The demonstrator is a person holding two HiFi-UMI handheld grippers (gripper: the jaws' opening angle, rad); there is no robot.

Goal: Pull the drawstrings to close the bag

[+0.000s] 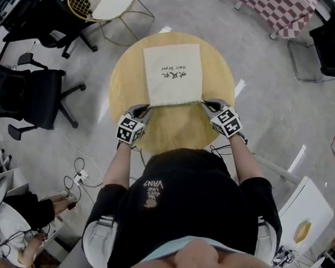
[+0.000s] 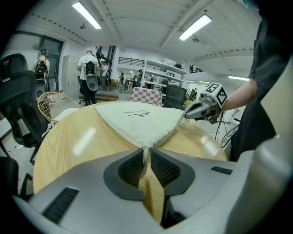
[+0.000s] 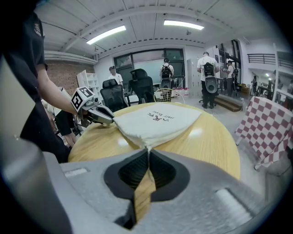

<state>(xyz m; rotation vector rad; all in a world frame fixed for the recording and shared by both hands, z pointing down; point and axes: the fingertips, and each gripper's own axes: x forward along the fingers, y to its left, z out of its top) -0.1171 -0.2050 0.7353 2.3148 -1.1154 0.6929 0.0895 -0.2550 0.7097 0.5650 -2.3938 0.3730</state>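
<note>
Black short-sleeved T-shirt (image 1: 209, 190) worn, white print (image 1: 153, 190) on chest. Left gripper (image 1: 147, 109), right gripper (image 1: 207, 105): grey shells, black ribbed pads (image 2: 132, 168); black-and-white marker cube (image 1: 130, 129) mounted behind jaws.
</note>
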